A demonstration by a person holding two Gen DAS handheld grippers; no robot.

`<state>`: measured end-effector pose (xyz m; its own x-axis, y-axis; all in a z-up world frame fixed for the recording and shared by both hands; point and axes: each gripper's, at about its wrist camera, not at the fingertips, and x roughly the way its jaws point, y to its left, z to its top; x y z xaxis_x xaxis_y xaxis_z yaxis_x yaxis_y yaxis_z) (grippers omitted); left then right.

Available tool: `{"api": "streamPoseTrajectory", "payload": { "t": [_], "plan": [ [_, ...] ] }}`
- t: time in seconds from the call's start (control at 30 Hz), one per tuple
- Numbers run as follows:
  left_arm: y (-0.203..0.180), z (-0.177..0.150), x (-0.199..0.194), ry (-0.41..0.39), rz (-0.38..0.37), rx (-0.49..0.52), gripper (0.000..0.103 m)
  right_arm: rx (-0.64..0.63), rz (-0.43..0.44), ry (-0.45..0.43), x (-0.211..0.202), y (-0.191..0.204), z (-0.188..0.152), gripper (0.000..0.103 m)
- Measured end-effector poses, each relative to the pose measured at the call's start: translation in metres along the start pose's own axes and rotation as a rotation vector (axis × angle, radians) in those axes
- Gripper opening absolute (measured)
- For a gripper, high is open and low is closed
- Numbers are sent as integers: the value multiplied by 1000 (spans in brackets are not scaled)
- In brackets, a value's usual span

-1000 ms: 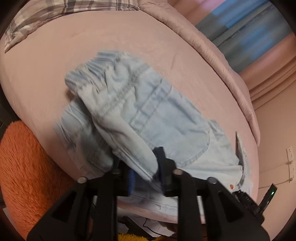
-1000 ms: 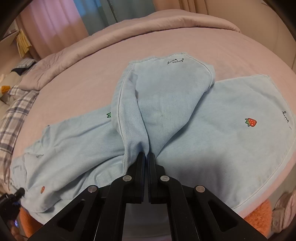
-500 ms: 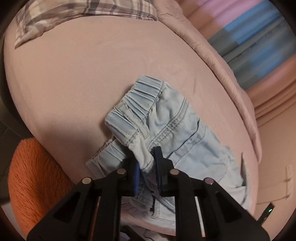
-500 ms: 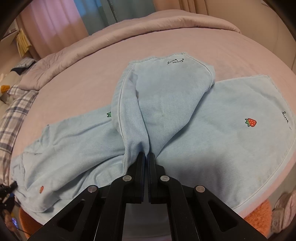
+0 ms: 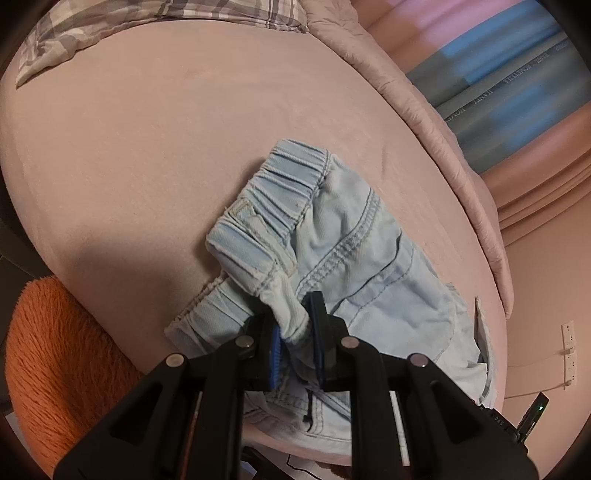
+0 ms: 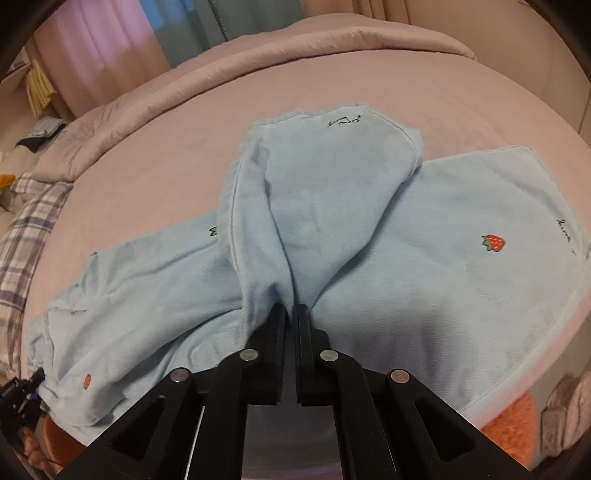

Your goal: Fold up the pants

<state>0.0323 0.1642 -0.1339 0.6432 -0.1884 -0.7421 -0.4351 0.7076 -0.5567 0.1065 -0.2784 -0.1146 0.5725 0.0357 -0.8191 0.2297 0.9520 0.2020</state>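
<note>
Currently the step in hand looks like the lengthwise fold: both grippers have a pinch of the near edge of the light-blue denim pants [image 6: 369, 236], which lie spread across the pink bed [image 6: 461, 92].

Left gripper [image 5: 297, 328]: blue pads clamped on a bunched bit of the elastic waistband [image 5: 291, 177], which curls up toward 12 o'clock from the jaws. The back pocket panel [image 5: 388, 295] runs off to 3 o'clock.

Right gripper [image 6: 291, 314]: fingers pressed together on a ridge of leg fabric. The upper pant leg [image 6: 325, 177] rises from the pinch toward 12 o'clock; the lower pant leg [image 6: 461, 288] lies flat out to 3 o'clock.

To do it well, my read:
- lift both pinches together, same height, so the cloth between them does not sag or twist
- carry the near edge across toward 12 o'clock and lay it on the far edge, seams matched
- the left grip holds a thick wad, so it may slip; keep it firm until the waistband is down flat
- the upper leg is skewed, so straighten it before releasing

Counts:
- pants: one, two legs
- grippers: two
- strawberry prints: two fully visible, at 3 o'clock [image 6: 493, 242] and at 8 o'clock [image 6: 87, 381]; a green leaf tip at 10 o'clock [image 6: 213, 232] may be a third, mostly hidden
- embroidered script marks: two, one near each hem
- plaid pillow [image 5: 166, 14]: one
- orange fuzzy seat [image 5: 74, 350] beside the bed at 8 o'clock: one
</note>
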Motion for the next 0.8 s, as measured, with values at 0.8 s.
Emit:
{"api": "streamPoseTrajectory", "payload": {
  "t": [0.8],
  "plan": [
    [5,1,1,-7,-30,48,17,9,-139,-64,-24,4,23,20]
  ]
}}
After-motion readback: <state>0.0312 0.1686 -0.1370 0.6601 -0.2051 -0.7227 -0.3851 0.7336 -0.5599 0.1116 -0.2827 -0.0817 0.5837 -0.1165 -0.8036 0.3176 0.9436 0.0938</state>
